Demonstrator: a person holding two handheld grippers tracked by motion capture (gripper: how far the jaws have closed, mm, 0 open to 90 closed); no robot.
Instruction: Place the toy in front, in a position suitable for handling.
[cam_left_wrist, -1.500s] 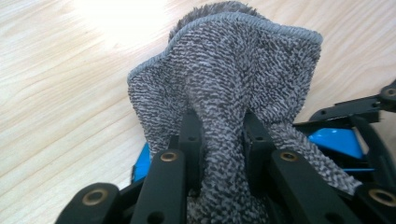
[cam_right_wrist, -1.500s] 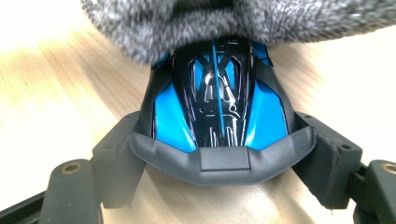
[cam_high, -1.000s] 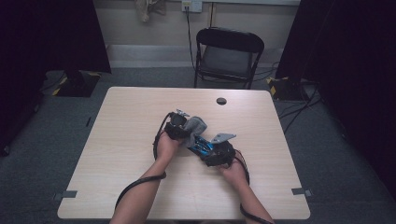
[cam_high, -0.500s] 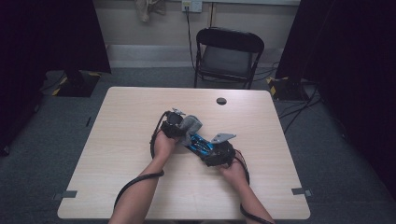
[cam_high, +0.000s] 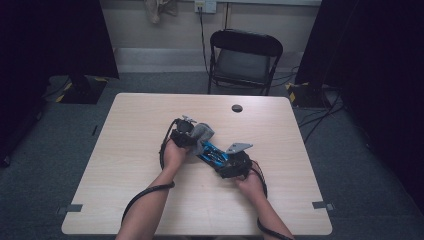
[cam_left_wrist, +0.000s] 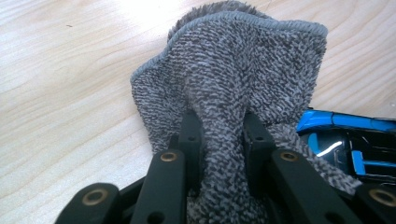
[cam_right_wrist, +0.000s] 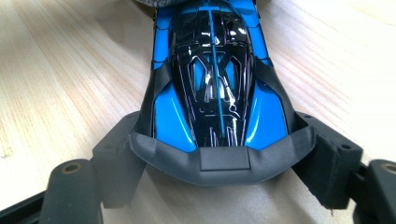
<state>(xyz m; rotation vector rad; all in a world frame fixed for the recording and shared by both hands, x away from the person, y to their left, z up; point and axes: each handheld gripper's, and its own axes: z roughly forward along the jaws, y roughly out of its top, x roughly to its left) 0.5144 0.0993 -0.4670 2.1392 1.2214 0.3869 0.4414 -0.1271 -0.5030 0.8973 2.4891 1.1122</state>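
Presently, the left gripper (cam_left_wrist: 219, 135) has its fingers (cam_left_wrist: 190, 140) pinched tight on a bunched fold of a grey cloth (cam_left_wrist: 233, 70), which stands up between them and spreads out above the table (cam_left_wrist: 60, 93). The right gripper (cam_right_wrist: 219, 168) holds a blue and black toy car (cam_right_wrist: 215, 79) by one end, its fingers (cam_right_wrist: 116, 163) pressed against either side of the body, spread fairly wide around it. The car lies on the table, its far end touching the cloth. In the high view, both grippers sit near the table's middle, the left gripper (cam_high: 186, 134) at the cloth (cam_high: 202, 132), the right gripper (cam_high: 232, 162) just beside it, the car (cam_high: 212, 152) between them. A small dark round object (cam_high: 236, 108) lies well apart, near the far edge. A folding chair (cam_high: 245, 60) stands beyond the table.
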